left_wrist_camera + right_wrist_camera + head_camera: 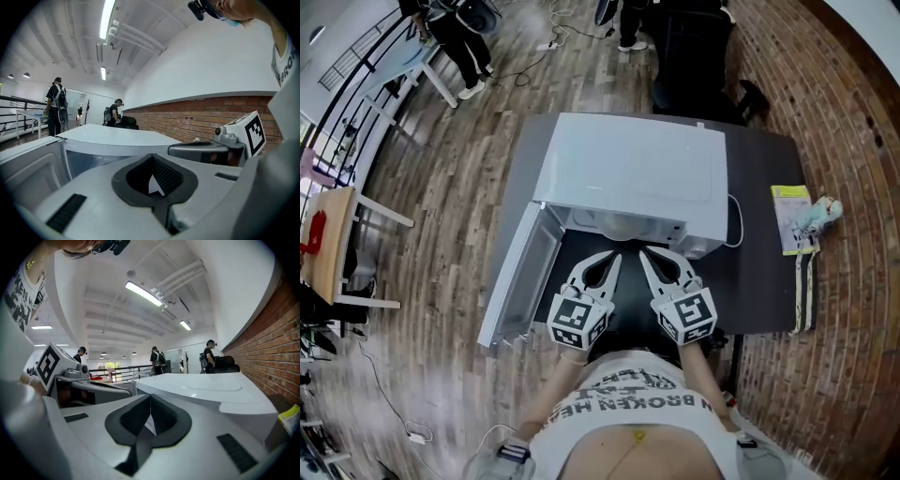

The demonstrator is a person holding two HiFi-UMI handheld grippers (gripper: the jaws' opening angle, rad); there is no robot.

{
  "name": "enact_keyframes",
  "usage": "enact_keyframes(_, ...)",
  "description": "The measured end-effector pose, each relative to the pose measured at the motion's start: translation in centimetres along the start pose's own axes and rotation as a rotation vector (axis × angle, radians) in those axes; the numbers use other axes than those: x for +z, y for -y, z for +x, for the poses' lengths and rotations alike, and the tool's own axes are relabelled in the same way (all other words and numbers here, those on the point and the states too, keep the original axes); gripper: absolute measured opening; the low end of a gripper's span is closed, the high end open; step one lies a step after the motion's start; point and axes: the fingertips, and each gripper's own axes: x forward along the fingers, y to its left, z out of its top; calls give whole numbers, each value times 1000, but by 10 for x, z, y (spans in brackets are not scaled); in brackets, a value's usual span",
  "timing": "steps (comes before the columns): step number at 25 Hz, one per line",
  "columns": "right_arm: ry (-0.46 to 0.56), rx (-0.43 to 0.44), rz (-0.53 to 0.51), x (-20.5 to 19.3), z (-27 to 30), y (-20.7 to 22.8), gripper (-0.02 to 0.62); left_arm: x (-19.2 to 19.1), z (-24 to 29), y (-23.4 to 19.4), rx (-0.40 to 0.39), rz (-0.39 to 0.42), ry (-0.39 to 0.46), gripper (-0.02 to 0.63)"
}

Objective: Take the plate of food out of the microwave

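Your left claw (612, 258) and right claw (647, 255) are both sitting pinched together, empty — pointing at the open microwave (628, 178).

We log: microwave (628, 173) casing smooth, glossy; table (764, 187) under it matt; floor (441, 253) left of it wood plank; wall (853, 309) right, rough brick.

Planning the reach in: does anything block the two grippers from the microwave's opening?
Nothing visible: the door stands open leftward, and the left gripper and right gripper point at the microwave opening. The plate itself is hidden.
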Motion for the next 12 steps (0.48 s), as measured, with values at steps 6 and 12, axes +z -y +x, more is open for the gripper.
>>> enact_keyframes(6, 16, -36, 21, 2, 4, 12, 9, 10, 13, -4, -31, 26, 3, 8)
enact_keyframes(12, 13, -72, 46, 1, 15, 13, 9, 4, 14, -16, -59, 13, -33, 8)
